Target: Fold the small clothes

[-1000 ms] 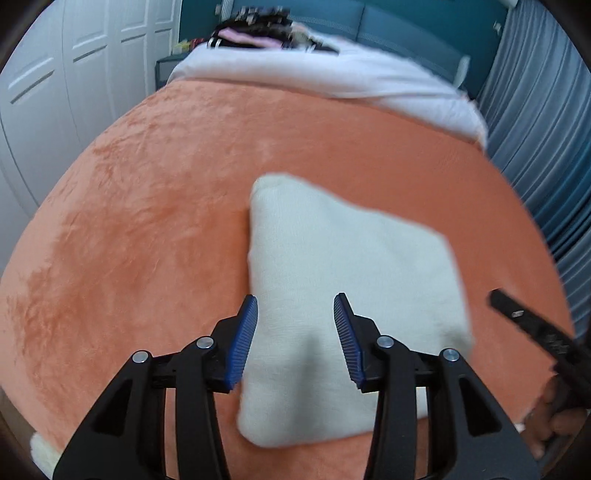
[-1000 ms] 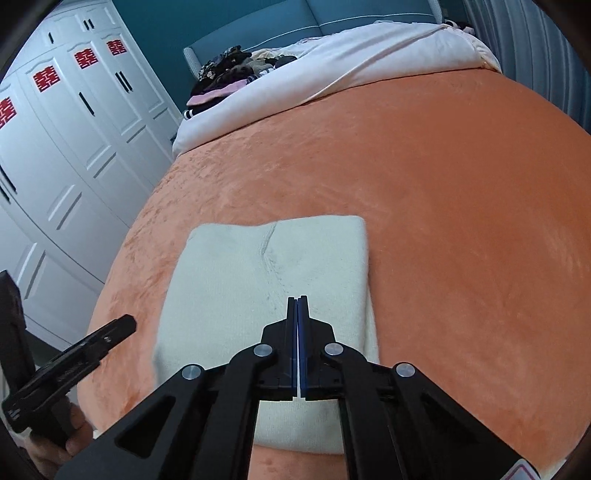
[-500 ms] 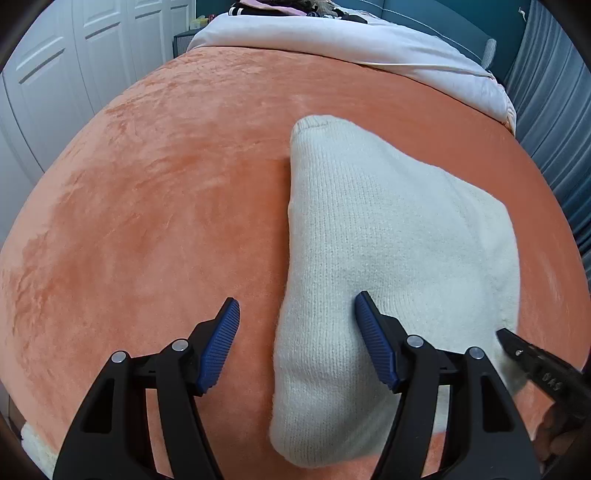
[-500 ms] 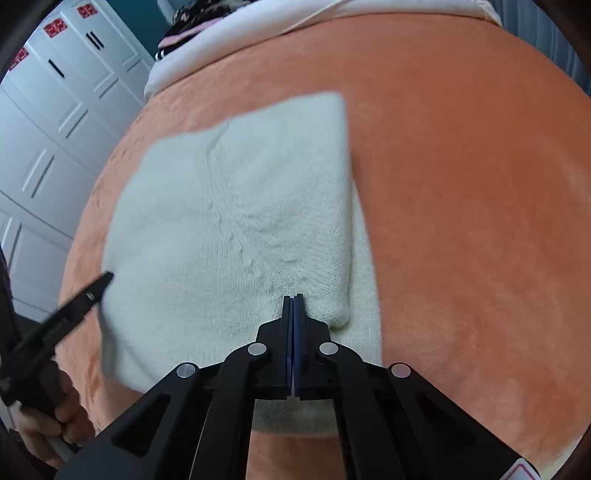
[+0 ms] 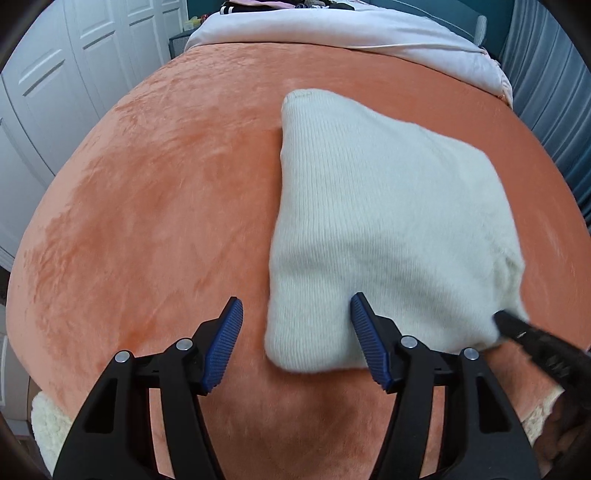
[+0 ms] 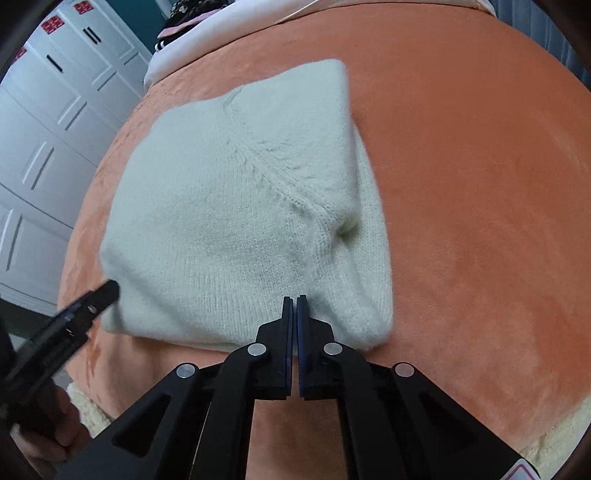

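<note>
Left gripper: your left gripper [image 5: 295,332] stands about half open and its jaws are closing a little; the near left corner of the sweater lies between them, the right pad on the knit, the left pad over bare blanket. The pads do not press it yet.

Sweater: the cream knitted sweater [image 5: 388,221] is already folded into a thick rectangle on the orange blanket [image 5: 147,221], directly ahead of both grippers.

Right gripper: your right gripper [image 6: 294,306] is almost completely closed, only a thin slit between the pads. The tips are at the near edge of the sweater [image 6: 221,221], but I cannot tell if any knit is pinched.

Step in hand: I judge that you are placing both grippers at the near edge for one more fold.

Next move: it calls for closing the left jaws fully on the corner, through all layers. The right jaws probably must open and take the other near corner, then both lift together.

Writing: no brand or label on the sweater can be read. The red marks on the white wardrobe doors [image 6: 55,26] look like characters, too small to read.
</note>
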